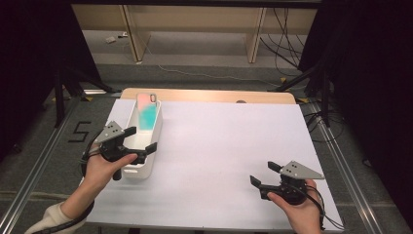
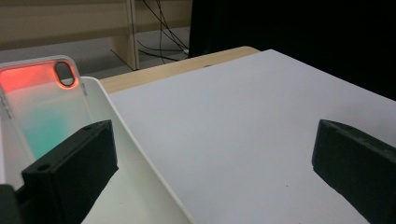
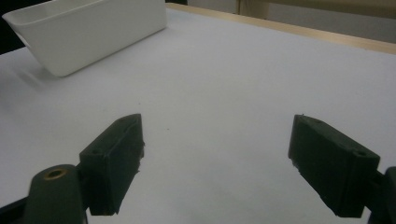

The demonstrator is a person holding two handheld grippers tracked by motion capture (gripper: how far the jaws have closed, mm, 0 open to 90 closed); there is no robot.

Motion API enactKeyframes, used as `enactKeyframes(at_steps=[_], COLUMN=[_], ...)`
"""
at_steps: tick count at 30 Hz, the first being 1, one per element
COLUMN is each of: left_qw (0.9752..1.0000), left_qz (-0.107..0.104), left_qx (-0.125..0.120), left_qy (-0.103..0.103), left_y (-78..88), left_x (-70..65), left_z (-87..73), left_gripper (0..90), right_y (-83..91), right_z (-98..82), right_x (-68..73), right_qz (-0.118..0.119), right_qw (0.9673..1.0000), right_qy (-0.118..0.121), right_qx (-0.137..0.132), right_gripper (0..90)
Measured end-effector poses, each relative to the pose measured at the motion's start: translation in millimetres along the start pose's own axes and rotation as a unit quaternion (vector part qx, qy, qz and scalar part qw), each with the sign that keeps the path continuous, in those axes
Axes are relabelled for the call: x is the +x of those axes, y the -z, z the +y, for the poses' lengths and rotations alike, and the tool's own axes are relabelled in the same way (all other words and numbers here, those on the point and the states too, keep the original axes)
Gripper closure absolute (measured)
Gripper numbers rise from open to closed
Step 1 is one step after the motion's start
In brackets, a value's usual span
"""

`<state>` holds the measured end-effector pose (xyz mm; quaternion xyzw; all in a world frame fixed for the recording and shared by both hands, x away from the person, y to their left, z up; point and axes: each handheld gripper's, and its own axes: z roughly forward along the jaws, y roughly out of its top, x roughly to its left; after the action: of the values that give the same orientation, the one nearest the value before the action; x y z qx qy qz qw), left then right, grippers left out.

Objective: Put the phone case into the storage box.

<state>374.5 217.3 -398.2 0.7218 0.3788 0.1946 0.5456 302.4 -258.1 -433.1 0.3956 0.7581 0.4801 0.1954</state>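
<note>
**Mia:** What is the table like?

**Ben:** It has a big white sheet (image 1: 214, 156) on top. A strip of light wood (image 1: 209, 95) peeks out at the far edge. Past the table is a grey floor (image 1: 195, 73) with cables on it, and a pale wooden frame (image 1: 253, 34) stands further back. Both sides of the room are dark. There is black tape on the floor at the left, shaped like a 5 (image 1: 80, 131).

**Mia:** What is on the table?

**Ben:** A long white bin (image 1: 146, 161) sits near the left edge. A see-through phone case (image 1: 147, 111) leans in its far end. The case is pink at the top and green lower down, and its top sticks up over the rim.

**Mia:** Where are the hands?

**Ben:** The left gripper (image 1: 141, 139) is at the near end of the bin. Its jaws are wide apart and hold nothing. In the left gripper view, one jaw is over the inside of the bin and the other is over the sheet, with the bin's wall between them.

**Mia:** And the other one?

**Ben:** The right gripper (image 1: 265, 173) is near the front right corner, well apart from the bin. Its jaws are wide apart too, with just bare sheet between them. Nothing lies between it and the bin.
</note>
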Motion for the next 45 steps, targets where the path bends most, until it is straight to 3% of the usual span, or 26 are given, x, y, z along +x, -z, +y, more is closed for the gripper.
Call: enactKeyframes(at_steps=[19,29,34,39,45], left_qw=[0.9984,0.9971,0.9961,0.9960,0.9954], left_qz=[-0.053,-0.072,-0.082,-0.083,-0.080], left_qx=[-0.010,-0.006,0.001,0.004,0.005], left_qy=[-0.016,-0.025,-0.035,-0.035,-0.053], left_y=[0.7,0.5,-0.8,-1.3,-0.5], left_x=[-29.7,-31.4,-30.5,-30.9,-30.7], left_z=[-18.3,-31.9,-38.3,-41.9,-43.6], left_gripper=[0.0,0.0,0.3,0.7,2.0], right_y=[-1.0,-0.8,-2.7,-2.2,-3.8], right_z=[-0.1,0.1,-0.9,-0.8,-1.6], right_x=[0.7,0.5,1.7,2.0,2.7], right_qz=[0.011,0.007,0.013,0.011,0.011], right_qw=[0.9999,0.9999,0.9998,0.9999,0.9999], right_qy=[-0.003,0.008,0.000,0.004,0.009], right_qx=[-0.011,-0.009,-0.011,-0.008,-0.007], right_gripper=[19.3,19.3,19.3,19.3,19.3])
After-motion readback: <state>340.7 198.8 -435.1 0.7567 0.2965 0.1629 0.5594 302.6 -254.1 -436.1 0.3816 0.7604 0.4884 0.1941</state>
